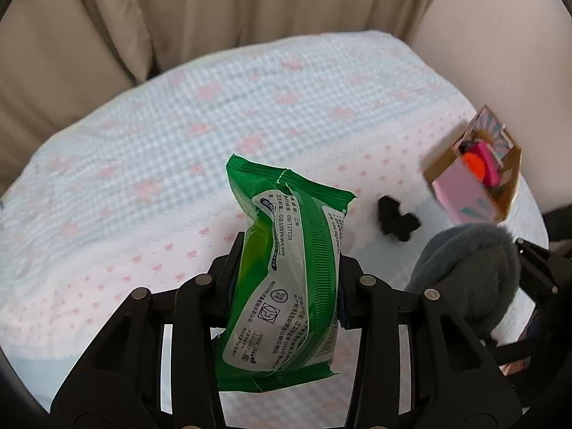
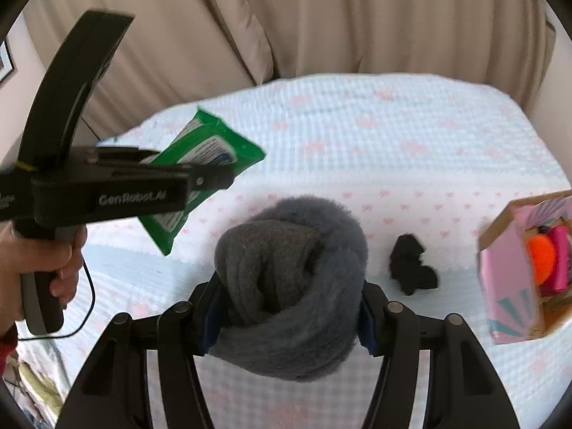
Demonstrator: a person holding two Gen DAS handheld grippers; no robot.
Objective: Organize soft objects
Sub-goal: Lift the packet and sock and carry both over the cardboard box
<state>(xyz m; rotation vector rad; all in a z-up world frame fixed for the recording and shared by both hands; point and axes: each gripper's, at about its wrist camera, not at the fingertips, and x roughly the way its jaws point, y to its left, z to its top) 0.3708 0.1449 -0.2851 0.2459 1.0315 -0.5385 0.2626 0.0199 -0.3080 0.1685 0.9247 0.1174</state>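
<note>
My left gripper [image 1: 287, 261] is shut on a green wet-wipes pack [image 1: 286, 275] and holds it above the bed; the pack also shows in the right wrist view [image 2: 205, 150], with the left gripper [image 2: 214, 178] seen from the side. My right gripper [image 2: 289, 304] is shut on a rolled grey fuzzy sock bundle [image 2: 293, 282], also seen at the right of the left wrist view [image 1: 464, 279]. A small black soft item [image 1: 397, 220] [image 2: 411, 268] lies on the bed. A pink cardboard box [image 1: 472, 178] [image 2: 518, 268] at the right holds an orange ball [image 2: 541, 257] and a pink item.
The bed is covered with a light blue and white sheet with pink bows [image 1: 214, 107] [image 2: 393, 143]. Beige cushions or a headboard [image 2: 321, 18] stand behind it. A person's hand [image 2: 43, 261] holds the left gripper's handle, with a black cable hanging below.
</note>
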